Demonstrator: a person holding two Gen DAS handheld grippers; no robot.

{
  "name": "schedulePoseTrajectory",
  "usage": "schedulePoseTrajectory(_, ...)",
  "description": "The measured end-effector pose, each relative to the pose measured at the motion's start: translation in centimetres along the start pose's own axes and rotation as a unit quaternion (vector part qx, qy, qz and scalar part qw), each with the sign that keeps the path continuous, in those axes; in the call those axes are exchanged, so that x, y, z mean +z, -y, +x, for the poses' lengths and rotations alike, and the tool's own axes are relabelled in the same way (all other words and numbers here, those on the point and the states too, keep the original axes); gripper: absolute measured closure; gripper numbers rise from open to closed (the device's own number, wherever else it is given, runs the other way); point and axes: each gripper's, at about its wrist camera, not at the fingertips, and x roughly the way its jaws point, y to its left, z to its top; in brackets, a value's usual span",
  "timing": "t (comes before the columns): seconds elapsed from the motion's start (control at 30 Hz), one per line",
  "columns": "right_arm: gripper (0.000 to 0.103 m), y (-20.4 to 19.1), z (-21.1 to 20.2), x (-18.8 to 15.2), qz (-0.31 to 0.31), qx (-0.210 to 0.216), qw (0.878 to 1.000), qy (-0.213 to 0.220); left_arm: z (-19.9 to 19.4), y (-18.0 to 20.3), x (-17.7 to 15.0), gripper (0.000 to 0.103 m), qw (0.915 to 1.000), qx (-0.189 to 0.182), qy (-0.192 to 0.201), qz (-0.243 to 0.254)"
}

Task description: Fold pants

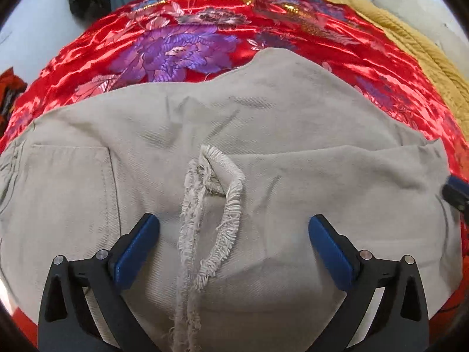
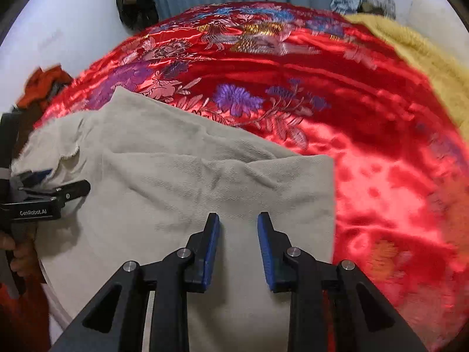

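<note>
Beige pants (image 1: 263, 123) lie folded on a red floral satin bedspread (image 1: 181, 38). In the left wrist view frayed leg hems (image 1: 211, 205) run between the fingers, and a back pocket (image 1: 67, 182) sits at the left. My left gripper (image 1: 234, 226) is wide open over the frayed hems, holding nothing. In the right wrist view the pants (image 2: 205, 176) fill the lower left, with a straight fold edge at the right. My right gripper (image 2: 238, 220) hovers over that end, jaws partly open and empty. The left gripper (image 2: 58, 193) shows at the left edge there.
A mustard knitted blanket (image 1: 425, 58) lies along the bed's right side. Crumpled clothes (image 2: 363, 0) sit at the far end. Red clothing (image 2: 44, 85) lies at the left by the wall. A dark bag (image 2: 137, 0) hangs by the curtain.
</note>
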Motion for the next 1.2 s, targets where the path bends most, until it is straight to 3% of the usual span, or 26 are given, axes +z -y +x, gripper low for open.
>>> schedulePoseTrajectory(0.17, 0.06, -1.8, -2.4, -2.5, 0.009, -0.03, 1.0, -0.003, 0.2, 0.2, -0.4, 0.001, 0.9996, 0.003, 0.029, 0.005)
schedulePoseTrajectory(0.23, 0.06, -2.4, -0.8, -4.2, 0.0, -0.029, 0.999, -0.025, 0.0, 0.3, -0.6, 0.001, 0.9993, 0.007, 0.036, 0.01)
schedulePoseTrajectory(0.3, 0.059, -2.7, -0.3, -4.9, -0.011, -0.039, 0.999, -0.01, 0.1, 0.4, -0.7, 0.001, 0.999, 0.01, 0.04, 0.014)
schedulePoseTrajectory(1.2, 0.057, -3.1, 0.1, -6.1, -0.033, -0.056, 0.998, 0.026, 0.5, 0.6, -0.9, 0.001, 0.9989, 0.016, 0.039, 0.022)
